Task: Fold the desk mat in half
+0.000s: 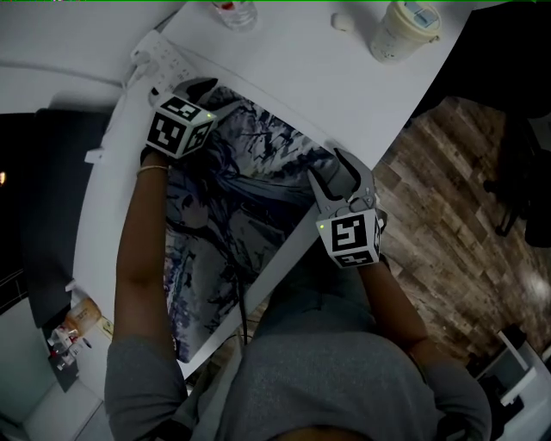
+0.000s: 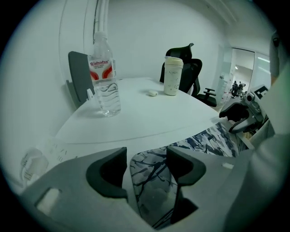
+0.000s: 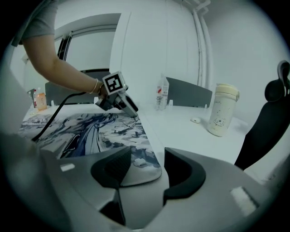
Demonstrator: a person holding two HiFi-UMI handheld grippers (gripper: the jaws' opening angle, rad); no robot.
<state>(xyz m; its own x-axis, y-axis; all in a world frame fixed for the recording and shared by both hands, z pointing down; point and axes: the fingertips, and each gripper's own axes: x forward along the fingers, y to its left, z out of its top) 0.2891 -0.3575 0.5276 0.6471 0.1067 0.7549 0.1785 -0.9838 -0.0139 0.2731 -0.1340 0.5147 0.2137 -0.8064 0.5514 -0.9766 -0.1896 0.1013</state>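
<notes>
The left tongs were released, jaws standing apart. In the left gripper view a rounded corner of the desk mat showed in the gap, and the pads did not press on it. The desk mat lay flat and unfolded on the white tabletop, its printed side up and one long edge close to the tabletop's near edge. The right tongs were also released, jaws apart over the neighbouring corner at the same short end of the mat, with no pad closed on it. Beyond the mat, well apart from it, stood a water bottle, a small white object and a pale lidded cup.
</notes>
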